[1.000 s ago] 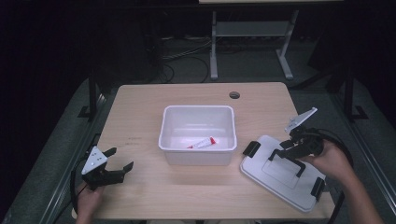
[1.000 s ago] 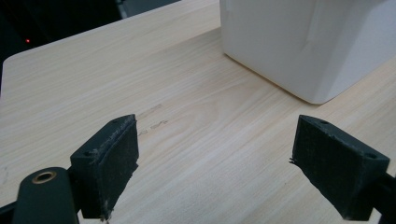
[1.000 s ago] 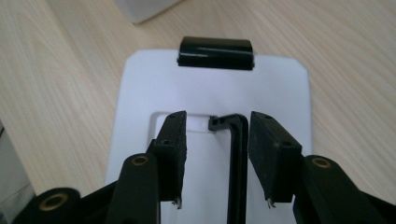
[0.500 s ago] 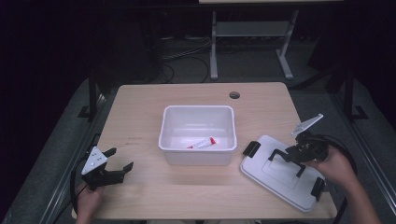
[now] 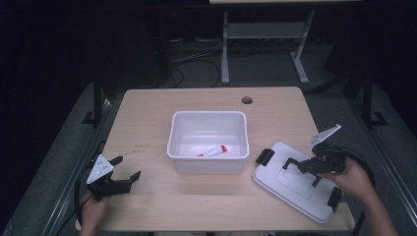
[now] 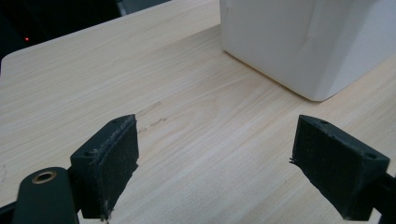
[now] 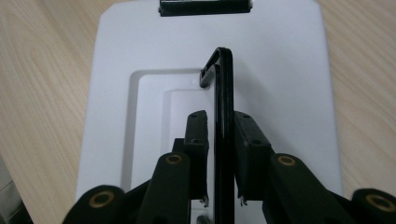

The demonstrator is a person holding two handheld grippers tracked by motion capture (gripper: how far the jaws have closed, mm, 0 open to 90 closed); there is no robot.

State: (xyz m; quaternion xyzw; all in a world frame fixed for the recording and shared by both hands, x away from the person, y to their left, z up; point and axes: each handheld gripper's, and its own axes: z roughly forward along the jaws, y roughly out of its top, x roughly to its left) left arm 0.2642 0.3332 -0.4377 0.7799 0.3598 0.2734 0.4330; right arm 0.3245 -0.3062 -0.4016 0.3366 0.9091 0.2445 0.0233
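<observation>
A white lid [image 5: 290, 192] with a black handle [image 5: 314, 181] lies flat on the table at the right. My right gripper [image 5: 300, 167] reaches over it from the right. In the right gripper view its jaws have just been closing and now clamp the upright handle [image 7: 224, 70] between the pads of the right gripper [image 7: 223, 116], over the lid [image 7: 280, 56]. My left gripper [image 5: 128, 168] rests near the table's front left, open, with bare wood between the jaws of the left gripper [image 6: 215, 140]. A white bin [image 5: 206, 164] stands mid-table with a red-and-white tube [image 5: 212, 150] inside.
Black latches sit at the lid's ends [image 5: 264, 156] [image 5: 334, 199]. The bin's corner [image 6: 303, 42] lies ahead of the left gripper. A round cable hole [image 5: 247, 100] is near the table's far edge. A metal stand [image 5: 226, 44] and cables are on the floor behind.
My right gripper has sunk onto the lid and its jaws have closed around the black handle. The left gripper, bin and tube have stayed put.
</observation>
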